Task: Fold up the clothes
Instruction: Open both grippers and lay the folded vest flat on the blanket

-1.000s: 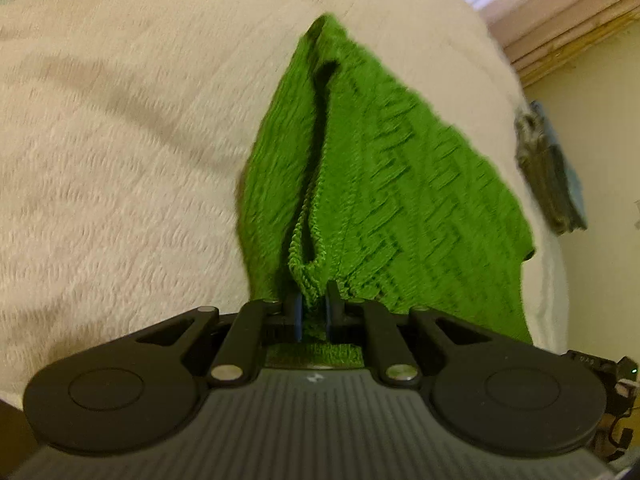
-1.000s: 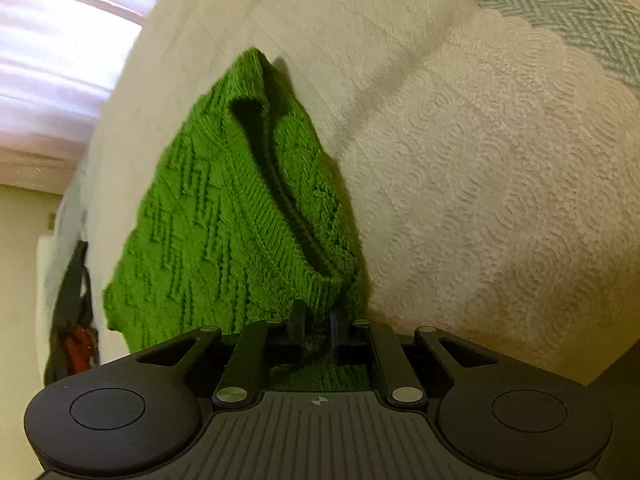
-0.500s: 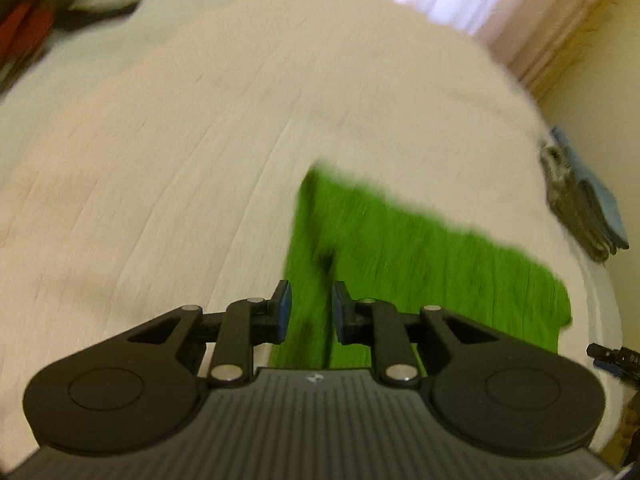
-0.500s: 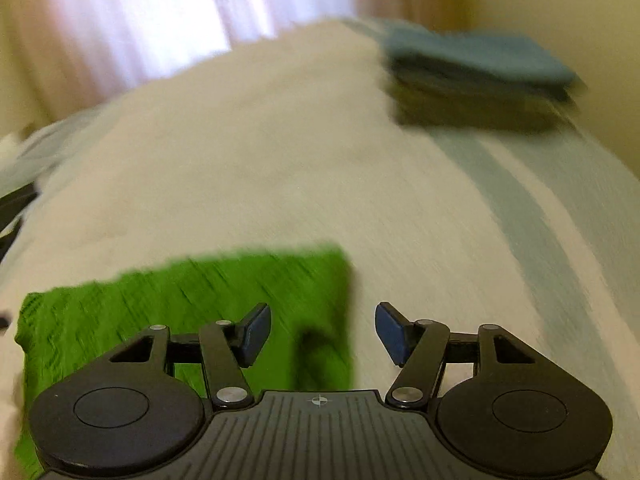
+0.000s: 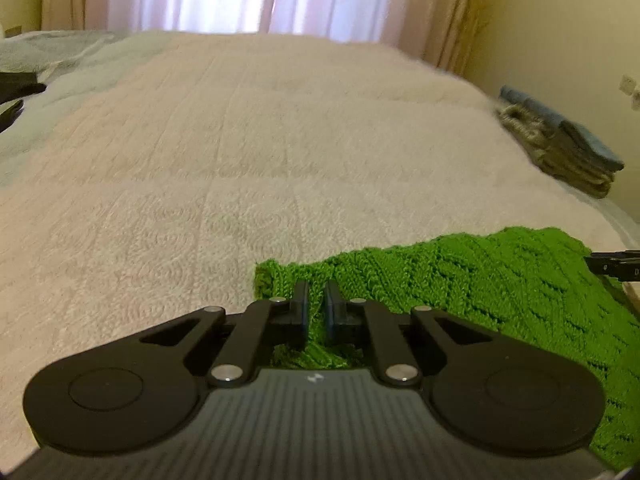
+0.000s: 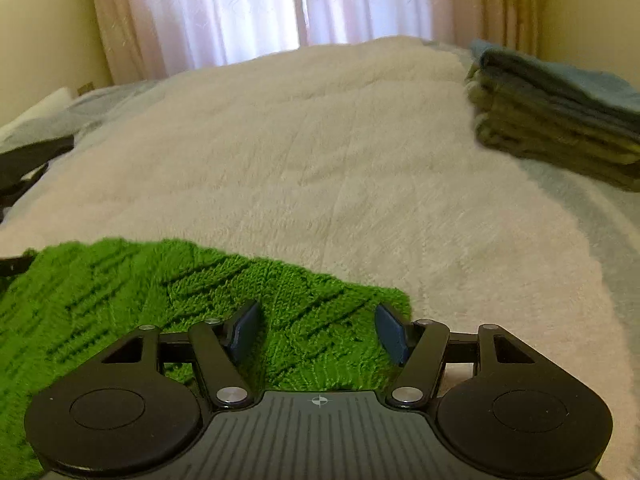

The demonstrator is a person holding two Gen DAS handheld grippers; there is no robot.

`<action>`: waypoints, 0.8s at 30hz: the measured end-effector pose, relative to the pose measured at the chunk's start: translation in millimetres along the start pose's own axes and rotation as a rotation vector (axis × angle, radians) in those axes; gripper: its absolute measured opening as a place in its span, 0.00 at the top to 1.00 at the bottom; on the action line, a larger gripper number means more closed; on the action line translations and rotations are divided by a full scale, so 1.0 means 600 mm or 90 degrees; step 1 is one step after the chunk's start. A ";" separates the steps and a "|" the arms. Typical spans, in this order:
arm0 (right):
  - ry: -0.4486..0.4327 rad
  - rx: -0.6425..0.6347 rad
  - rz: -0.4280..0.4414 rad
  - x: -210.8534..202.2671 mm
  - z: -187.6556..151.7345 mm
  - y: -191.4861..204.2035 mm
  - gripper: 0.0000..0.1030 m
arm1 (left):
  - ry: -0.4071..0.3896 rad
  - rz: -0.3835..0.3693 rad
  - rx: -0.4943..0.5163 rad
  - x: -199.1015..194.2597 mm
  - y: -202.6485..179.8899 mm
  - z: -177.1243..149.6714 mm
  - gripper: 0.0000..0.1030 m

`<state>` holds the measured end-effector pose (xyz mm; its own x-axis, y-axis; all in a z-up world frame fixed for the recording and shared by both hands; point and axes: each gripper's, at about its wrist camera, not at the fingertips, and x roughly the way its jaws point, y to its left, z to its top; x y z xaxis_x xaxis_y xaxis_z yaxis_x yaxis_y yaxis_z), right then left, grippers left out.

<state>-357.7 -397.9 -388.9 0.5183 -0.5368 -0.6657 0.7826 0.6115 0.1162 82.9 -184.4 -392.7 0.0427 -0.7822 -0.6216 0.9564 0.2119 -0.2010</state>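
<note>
A green knitted garment [image 5: 480, 280] is laid flat on the near part of a bed covered by a cream quilted bedspread [image 5: 260, 140]. In the left wrist view it is seen spread to the right of centre, its left corner lying just under the left claw [image 5: 316, 300]. In the right wrist view the same garment [image 6: 160, 288] is seen filling the lower left, its right corner reaching under the right claw [image 6: 316, 330].

The left claw is held narrow, with only a slim gap left between its pads; green knit is seen through that gap and below it, but whether any fabric is pinched cannot be told. The right claw is spread wide, with nothing held between its blue pads [image 6: 244, 332], and the knit is seen lying beneath them.

A stack of folded clothes [image 6: 560, 120], olive and dark layers topped by a blue piece, is placed near the right edge of the bed, well apart from the green garment. It is seen also in the left wrist view [image 5: 560, 144]. Pale curtains [image 6: 300, 4] are hung behind the bed. Dark items [image 6: 28, 160] at the left edge are too blurred to be identified.
</note>
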 end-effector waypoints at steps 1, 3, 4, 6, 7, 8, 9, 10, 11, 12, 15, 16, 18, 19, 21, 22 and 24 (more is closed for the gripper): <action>-0.020 0.001 -0.008 -0.019 0.002 0.004 0.40 | -0.005 -0.005 -0.001 -0.001 0.002 0.002 0.92; -0.052 0.008 -0.032 -0.057 0.002 0.010 0.40 | -0.016 -0.009 0.007 -0.008 0.000 0.006 0.92; -0.066 0.015 -0.032 -0.076 -0.001 0.014 0.40 | -0.026 -0.006 0.019 -0.015 -0.005 0.008 0.92; -0.092 0.024 -0.015 -0.118 -0.013 0.028 0.40 | -0.042 -0.004 0.054 -0.034 -0.027 0.009 0.90; -0.100 0.025 -0.012 -0.139 -0.024 0.042 0.40 | -0.050 -0.010 0.067 -0.049 -0.036 0.006 0.91; -0.109 0.022 -0.013 -0.160 -0.041 0.057 0.40 | -0.058 -0.017 0.079 -0.066 -0.046 0.002 0.91; -0.111 0.021 -0.012 -0.174 -0.057 0.069 0.40 | -0.060 -0.028 0.082 -0.081 -0.054 -0.006 0.90; -0.107 0.021 -0.010 -0.191 -0.077 0.084 0.40 | -0.061 -0.040 0.083 -0.097 -0.061 -0.015 0.90; -0.103 0.023 -0.008 -0.207 -0.098 0.097 0.40 | -0.062 -0.051 0.084 -0.112 -0.069 -0.024 0.90; -0.096 0.018 -0.010 -0.222 -0.120 0.114 0.40 | -0.055 -0.060 0.085 -0.127 -0.077 -0.035 0.90; -0.057 -0.001 -0.036 -0.247 -0.182 0.159 0.40 | -0.026 -0.080 0.089 -0.175 -0.102 -0.074 0.90; -0.031 0.001 -0.042 -0.239 -0.199 0.166 0.40 | -0.010 -0.091 0.097 -0.189 -0.113 -0.089 0.90; 0.002 0.018 -0.080 -0.226 -0.223 0.172 0.40 | 0.025 -0.095 0.107 -0.198 -0.128 -0.126 0.90; 0.002 0.023 -0.085 -0.228 -0.224 0.174 0.40 | 0.045 -0.076 0.112 -0.195 -0.137 -0.145 0.89; 0.007 0.058 -0.105 -0.238 -0.216 0.179 0.39 | 0.056 -0.029 0.126 -0.195 -0.156 -0.177 0.88; 0.011 0.072 -0.105 -0.249 -0.212 0.185 0.39 | 0.047 -0.003 0.138 -0.203 -0.170 -0.182 0.88; 0.018 0.099 -0.103 -0.272 -0.203 0.196 0.39 | 0.053 0.035 0.125 -0.224 -0.188 -0.178 0.89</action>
<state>-392.0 -167.6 -356.5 0.3741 -0.6028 -0.7048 0.8993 0.4214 0.1169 -61.5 -40.6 -367.7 0.0807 -0.7198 -0.6895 0.9915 0.1289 -0.0184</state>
